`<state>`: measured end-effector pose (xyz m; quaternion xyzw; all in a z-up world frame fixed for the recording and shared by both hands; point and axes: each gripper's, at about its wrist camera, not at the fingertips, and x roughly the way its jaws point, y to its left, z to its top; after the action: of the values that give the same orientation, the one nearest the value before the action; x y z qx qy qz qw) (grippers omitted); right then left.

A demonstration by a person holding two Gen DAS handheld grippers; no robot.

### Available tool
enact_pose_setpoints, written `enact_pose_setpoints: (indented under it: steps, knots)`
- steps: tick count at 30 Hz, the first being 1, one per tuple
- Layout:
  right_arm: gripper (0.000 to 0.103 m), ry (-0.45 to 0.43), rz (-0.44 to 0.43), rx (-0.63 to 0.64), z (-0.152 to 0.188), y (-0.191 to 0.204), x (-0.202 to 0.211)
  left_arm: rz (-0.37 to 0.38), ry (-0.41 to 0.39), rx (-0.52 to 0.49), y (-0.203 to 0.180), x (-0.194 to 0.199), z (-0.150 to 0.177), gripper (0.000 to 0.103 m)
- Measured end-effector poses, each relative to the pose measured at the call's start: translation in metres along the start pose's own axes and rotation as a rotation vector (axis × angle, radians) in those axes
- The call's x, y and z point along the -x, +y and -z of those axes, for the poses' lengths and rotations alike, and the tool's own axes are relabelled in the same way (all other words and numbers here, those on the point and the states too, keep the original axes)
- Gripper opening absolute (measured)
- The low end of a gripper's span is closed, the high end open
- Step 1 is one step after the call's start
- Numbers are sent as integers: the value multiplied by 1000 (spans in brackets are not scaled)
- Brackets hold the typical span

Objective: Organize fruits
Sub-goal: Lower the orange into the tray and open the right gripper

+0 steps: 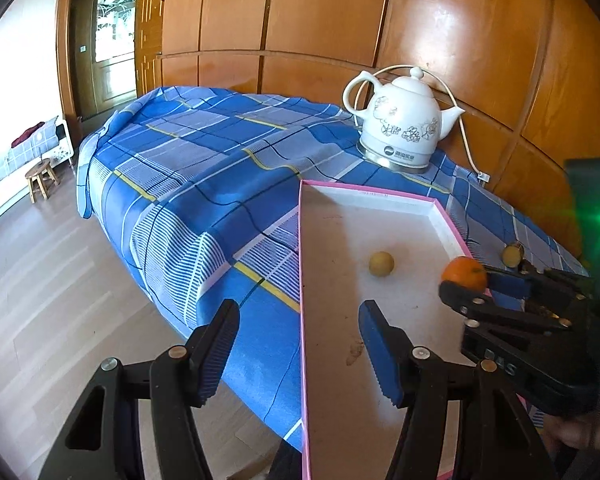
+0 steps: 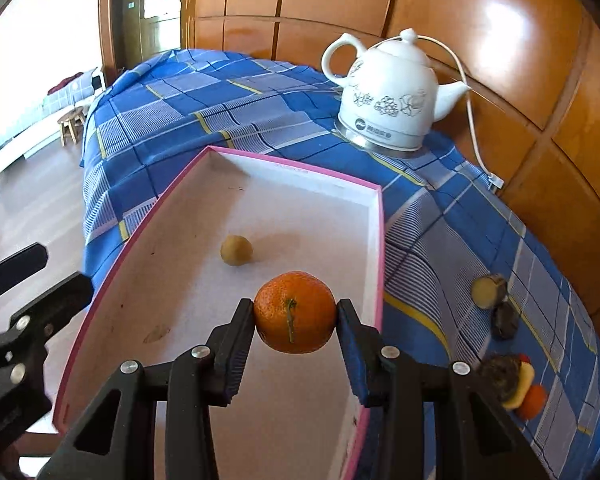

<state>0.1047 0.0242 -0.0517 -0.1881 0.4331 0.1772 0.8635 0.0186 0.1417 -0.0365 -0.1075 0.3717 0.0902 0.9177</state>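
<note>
My right gripper (image 2: 295, 312) is shut on an orange mandarin (image 2: 295, 312) and holds it above the near right part of a white box with a pink rim (image 2: 380, 216). The mandarin (image 1: 465, 273) also shows in the left wrist view, over the box's right rim (image 1: 448, 216). A small yellow round fruit (image 2: 236, 250) lies inside the box (image 1: 381, 264). My left gripper (image 1: 298, 320) is open and empty over the box's near left edge. More fruit lies on the cloth right of the box: a cut yellow piece (image 2: 488, 291), a dark one (image 2: 505, 320) and a small heap (image 2: 512, 384).
A white ceramic kettle (image 2: 388, 92) with a cord stands behind the box, by the wooden wall panels (image 2: 500, 40). The blue checked cloth (image 1: 204, 184) covers the table, which drops off to wood floor on the left. A small stool (image 1: 41, 178) stands far left.
</note>
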Motion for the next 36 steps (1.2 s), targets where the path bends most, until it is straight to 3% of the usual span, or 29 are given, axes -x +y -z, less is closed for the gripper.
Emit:
enact_pose_setpoints:
  steps: [6, 10, 22, 36]
  knots:
    - [43, 20, 3, -14, 0, -1, -14, 4, 6, -5, 0, -2, 2, 63]
    - [56, -5, 3, -36, 0, -5, -8, 5, 13, -8, -2, -2, 2, 63]
    - [57, -120, 102, -185, 5, -50, 46, 35, 12, -63, -22, 3, 4, 64]
    - [57, -184, 167, -300, 26, -97, 88, 83, 3, -168, -61, 12, 3, 64]
